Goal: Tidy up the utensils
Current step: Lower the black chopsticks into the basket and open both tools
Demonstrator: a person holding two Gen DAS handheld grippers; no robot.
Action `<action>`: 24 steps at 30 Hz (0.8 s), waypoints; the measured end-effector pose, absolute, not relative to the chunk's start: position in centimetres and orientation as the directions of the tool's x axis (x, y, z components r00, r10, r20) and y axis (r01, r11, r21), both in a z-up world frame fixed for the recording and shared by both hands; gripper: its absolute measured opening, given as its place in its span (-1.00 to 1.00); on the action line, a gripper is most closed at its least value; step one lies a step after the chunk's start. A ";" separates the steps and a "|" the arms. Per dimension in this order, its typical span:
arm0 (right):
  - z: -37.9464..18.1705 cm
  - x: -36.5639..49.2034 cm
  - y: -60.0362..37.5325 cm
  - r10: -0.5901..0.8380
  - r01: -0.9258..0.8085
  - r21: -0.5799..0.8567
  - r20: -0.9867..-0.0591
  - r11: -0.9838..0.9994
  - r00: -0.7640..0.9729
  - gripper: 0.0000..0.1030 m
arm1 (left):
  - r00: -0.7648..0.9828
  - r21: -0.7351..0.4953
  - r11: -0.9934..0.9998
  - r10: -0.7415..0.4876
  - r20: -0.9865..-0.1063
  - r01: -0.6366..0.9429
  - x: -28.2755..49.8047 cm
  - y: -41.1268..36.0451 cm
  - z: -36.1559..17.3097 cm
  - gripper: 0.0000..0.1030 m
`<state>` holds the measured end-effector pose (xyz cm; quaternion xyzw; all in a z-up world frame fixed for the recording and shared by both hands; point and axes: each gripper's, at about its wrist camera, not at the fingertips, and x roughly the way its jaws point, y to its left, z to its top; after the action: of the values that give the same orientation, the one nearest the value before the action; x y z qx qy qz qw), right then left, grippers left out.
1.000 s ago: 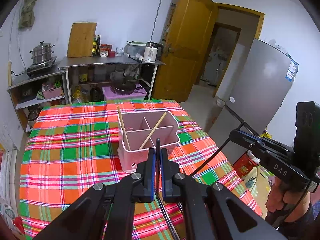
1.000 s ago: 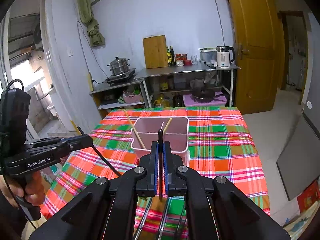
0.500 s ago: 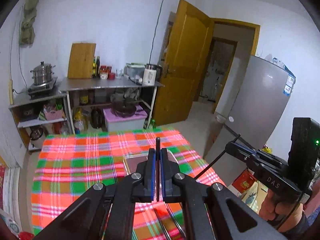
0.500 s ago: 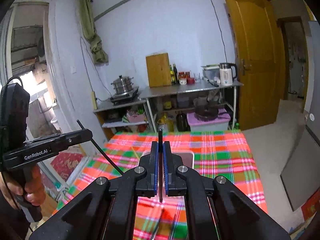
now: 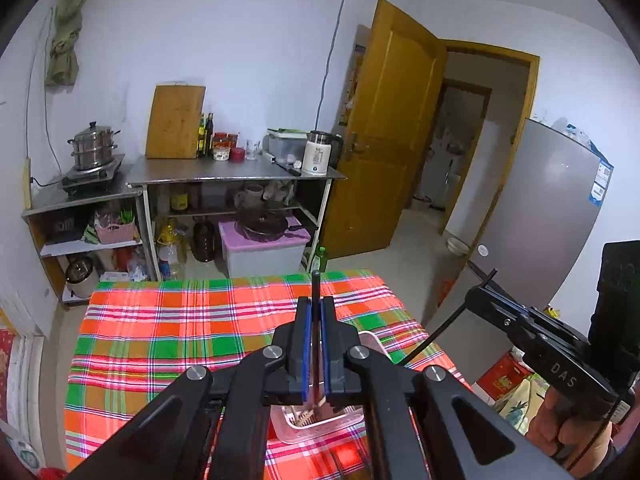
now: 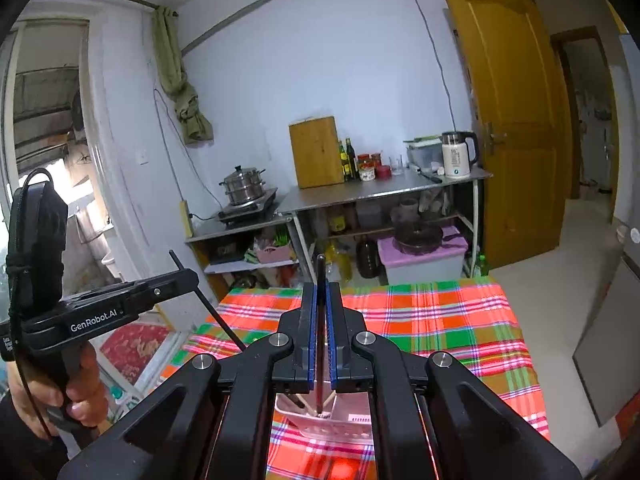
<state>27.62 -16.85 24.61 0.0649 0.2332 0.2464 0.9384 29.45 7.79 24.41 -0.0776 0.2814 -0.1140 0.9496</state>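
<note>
My left gripper is shut on a black chopstick that stands upright between its blue pads. My right gripper is shut on another black chopstick, whose lower end dips into the pink utensil holder. The holder sits low under both grippers, mostly hidden by the jaws, with wooden chopsticks leaning inside. Each gripper shows in the other's view: the right one to the right, the left one to the left, both holding their chopsticks slanted.
The holder stands on a table with a red, green and orange plaid cloth. Behind it are steel shelves with a cutting board, bottles, a kettle and a steamer pot. A fridge and an open wooden door stand at the right.
Both grippers have tilted up and come over the holder, so it has slid from mid-view to under the jaws. Both stay shut on their black chopsticks.
</note>
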 end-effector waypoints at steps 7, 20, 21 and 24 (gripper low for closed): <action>21.2 29.2 -15.8 0.475 -0.420 0.224 -0.463 0.879 0.748 -0.92 | 0.788 -0.229 0.960 -0.264 -0.557 0.159 31.1 8.2 20.4 -0.92; 16.2 30.7 -15.9 0.468 -0.397 0.253 -0.561 0.882 0.683 -0.91 | 0.748 -0.256 0.958 -0.262 -0.610 0.127 31.9 9.3 15.8 -0.92; 16.3 30.7 -15.8 0.468 -0.398 0.252 -0.562 0.882 0.682 -0.90 | 0.753 -0.256 0.959 -0.259 -0.605 0.124 31.7 9.4 15.8 -0.92; 16.9 30.0 -16.1 0.468 -0.405 0.241 -0.549 0.882 0.692 -0.86 | 0.764 -0.260 0.958 -0.260 -0.591 0.125 31.0 9.7 16.3 -0.91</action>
<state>30.03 -16.10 16.85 0.0506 0.3121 0.2374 0.9185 31.05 9.67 16.27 -0.1031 0.3281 -0.1030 0.9333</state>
